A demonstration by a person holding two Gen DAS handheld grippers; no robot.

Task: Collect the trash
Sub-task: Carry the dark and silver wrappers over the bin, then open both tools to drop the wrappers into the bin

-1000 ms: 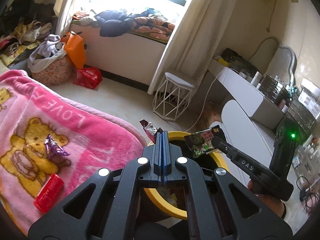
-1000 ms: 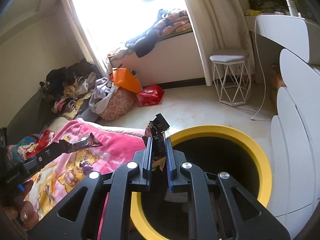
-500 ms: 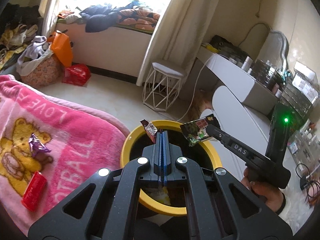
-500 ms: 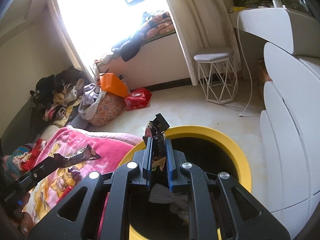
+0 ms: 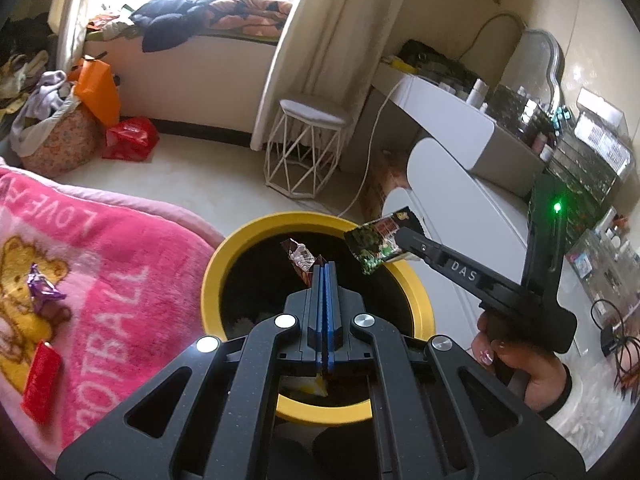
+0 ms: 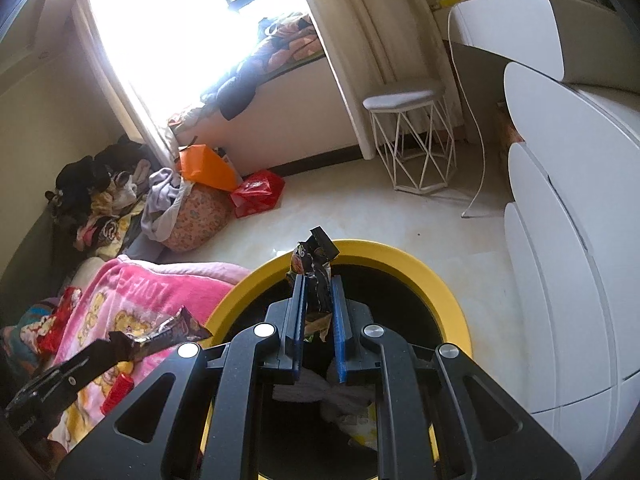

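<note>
A bin with a yellow rim [image 5: 224,264] stands on the floor beside the bed. My left gripper [image 5: 325,270] is shut on a brown wrapper [image 5: 301,258] and hangs over the bin's dark opening. From the right, my right gripper [image 5: 402,236] reaches over the far rim, shut on a green and dark snack packet [image 5: 374,246]. In the right wrist view that gripper [image 6: 318,282] pinches the packet [image 6: 314,256] above the bin rim [image 6: 400,258]. At lower left the left gripper [image 6: 118,346] carries its wrapper [image 6: 172,330]. Crumpled tissue [image 6: 316,392] lies inside the bin.
A purple wrapper [image 5: 42,290] and a red wrapper [image 5: 40,376] lie on the pink blanket [image 5: 120,264] to the left. A white wire stool [image 5: 308,148], a white dresser [image 5: 452,128] with a hanging cable, and bags [image 5: 128,144] on the floor stand beyond the bin.
Both grippers have moved forward and down over the bin, each still holding its wrapper. The bin now sits larger and more central in both views.
</note>
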